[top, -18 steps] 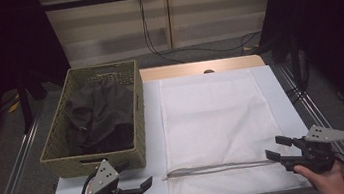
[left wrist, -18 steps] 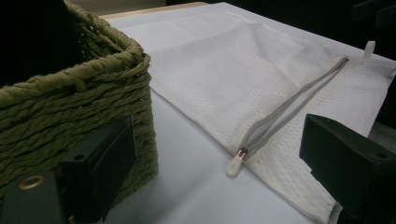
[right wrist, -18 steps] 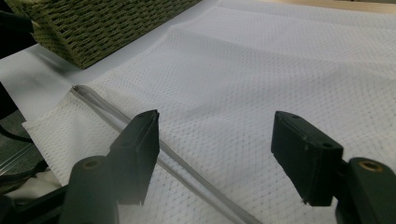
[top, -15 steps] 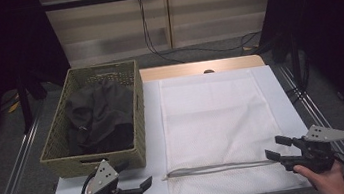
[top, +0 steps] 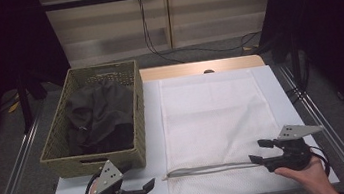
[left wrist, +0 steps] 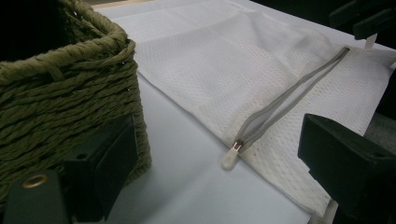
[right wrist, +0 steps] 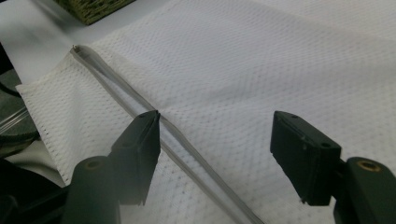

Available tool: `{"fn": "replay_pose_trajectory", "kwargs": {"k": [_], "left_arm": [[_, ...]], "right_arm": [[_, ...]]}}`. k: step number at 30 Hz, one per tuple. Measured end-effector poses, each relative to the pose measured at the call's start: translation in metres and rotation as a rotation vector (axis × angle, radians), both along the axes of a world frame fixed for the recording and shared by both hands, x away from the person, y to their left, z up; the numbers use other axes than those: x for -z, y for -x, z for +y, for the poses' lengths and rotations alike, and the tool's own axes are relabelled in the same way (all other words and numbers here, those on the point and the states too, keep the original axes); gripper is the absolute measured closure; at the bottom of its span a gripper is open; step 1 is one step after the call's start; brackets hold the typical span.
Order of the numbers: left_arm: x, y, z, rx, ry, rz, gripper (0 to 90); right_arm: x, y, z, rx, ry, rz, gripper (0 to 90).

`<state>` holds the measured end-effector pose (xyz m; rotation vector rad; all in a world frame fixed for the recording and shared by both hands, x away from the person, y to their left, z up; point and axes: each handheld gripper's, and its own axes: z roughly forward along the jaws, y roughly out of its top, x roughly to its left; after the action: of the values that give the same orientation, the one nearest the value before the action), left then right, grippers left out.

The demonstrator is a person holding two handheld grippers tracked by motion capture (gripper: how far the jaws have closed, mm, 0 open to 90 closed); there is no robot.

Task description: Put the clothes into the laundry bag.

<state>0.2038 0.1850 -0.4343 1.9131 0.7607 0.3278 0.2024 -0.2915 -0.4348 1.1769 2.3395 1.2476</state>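
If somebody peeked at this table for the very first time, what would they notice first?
Probably the big white mesh bag spread flat over the middle of the table, with its grey zipper running along the near edge. Next, the woven green basket at the left, holding a heap of dark clothes. Then the two black tools at the near edge, the left gripper and the right gripper, both open and pointing at the zipper.
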Motion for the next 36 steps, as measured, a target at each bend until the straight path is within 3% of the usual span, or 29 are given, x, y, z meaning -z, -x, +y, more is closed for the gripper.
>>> {"fn": "replay_pose_trajectory", "kwargs": {"k": [7,9,13,17,23,26,27,32,36], "left_arm": [[0.002,0.002,-0.003,0.015,-0.009,0.007,12.2],[0.001,0.002,-0.003,0.021,-0.017,0.002,13.3],[0.000,0.002,-0.002,0.004,-0.002,0.005,13.0],[0.001,0.003,-0.004,0.014,-0.012,0.009,12.9],[0.000,0.004,-0.006,0.025,-0.015,0.015,12.7],[0.000,0.003,-0.006,0.024,-0.016,0.017,12.1],[0.000,0.003,-0.006,0.022,-0.020,0.017,12.1],[0.001,0.004,-0.006,0.017,-0.041,0.009,12.1],[0.000,0.004,-0.005,0.013,-0.040,0.015,12.2]], "right_arm": [[0.008,-0.018,0.022,-0.055,0.006,0.032,36.7],[0.012,-0.027,0.032,-0.093,0.036,0.040,41.1],[0.020,-0.035,0.043,-0.127,0.040,0.069,45.8],[0.029,-0.039,0.059,-0.183,0.107,0.082,47.8],[0.040,-0.044,0.067,-0.215,0.175,0.085,43.3],[0.041,-0.043,0.067,-0.218,0.185,0.066,45.5],[0.042,-0.040,0.068,-0.220,0.212,0.028,45.5],[0.044,-0.040,0.065,-0.218,0.191,0.016,47.0],[0.044,-0.041,0.063,-0.216,0.194,0.005,54.8]]}}
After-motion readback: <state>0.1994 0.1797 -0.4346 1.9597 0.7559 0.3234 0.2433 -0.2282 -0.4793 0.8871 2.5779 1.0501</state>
